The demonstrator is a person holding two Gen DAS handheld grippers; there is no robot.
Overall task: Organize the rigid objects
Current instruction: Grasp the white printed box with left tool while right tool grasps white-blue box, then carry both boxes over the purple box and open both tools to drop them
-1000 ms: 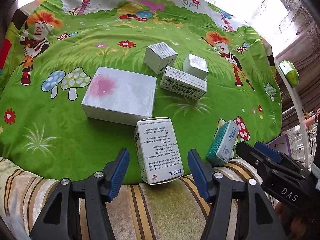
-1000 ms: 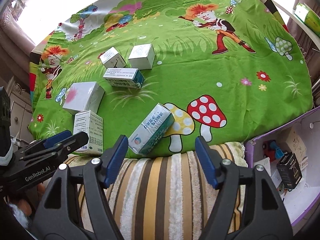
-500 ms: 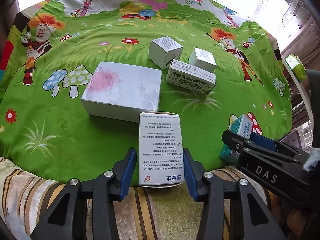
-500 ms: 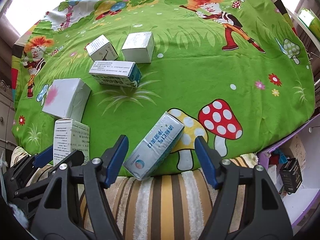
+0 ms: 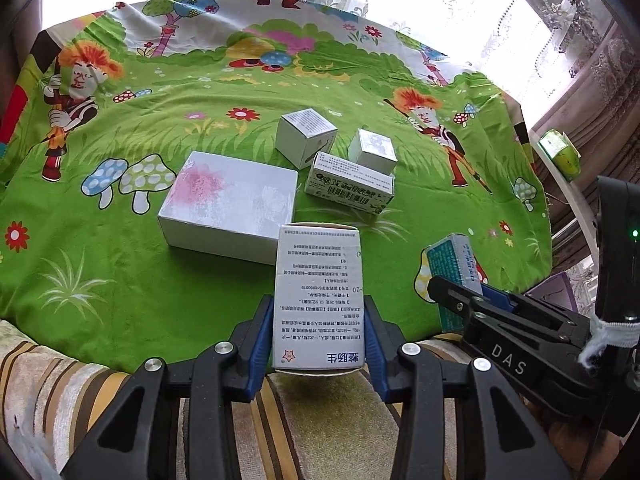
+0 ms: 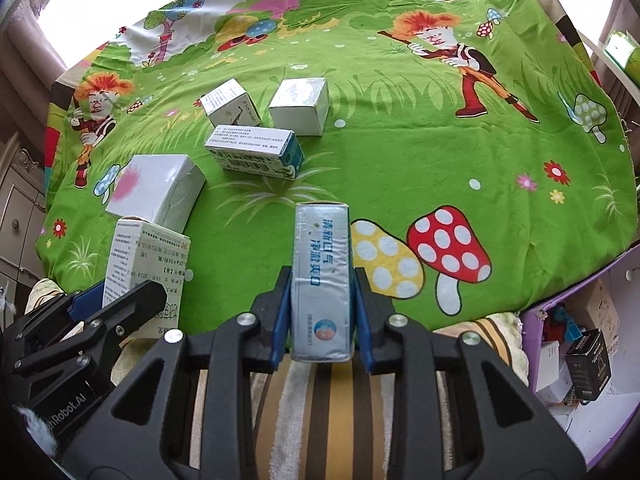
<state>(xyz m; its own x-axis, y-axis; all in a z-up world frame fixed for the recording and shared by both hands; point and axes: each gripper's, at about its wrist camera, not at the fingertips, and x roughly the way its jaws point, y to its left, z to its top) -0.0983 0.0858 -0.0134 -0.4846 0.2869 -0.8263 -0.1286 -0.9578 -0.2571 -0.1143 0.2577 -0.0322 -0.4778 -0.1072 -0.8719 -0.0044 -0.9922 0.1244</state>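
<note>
Left wrist view: your left gripper [image 5: 318, 342] pinches the white box [image 5: 318, 300], long axis running straight ahead.
Right gripper [image 6: 322, 316]: your jaws are closing onto the silver box [image 6: 322, 280], lengthwise between them.

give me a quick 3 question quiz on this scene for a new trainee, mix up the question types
1. True or false: the left gripper holds nothing.
2. What lies between the right gripper's pads? A) a mug B) the silver-blue box C) a spoon
3. How many boxes lie free on the green cloth, held by neither gripper?

Key
1. False: its pads press the sides of the white text box.
2. B, and the jaws are closing on it.
3. Four: the large white box, two small cube boxes and the barcode box.
</note>
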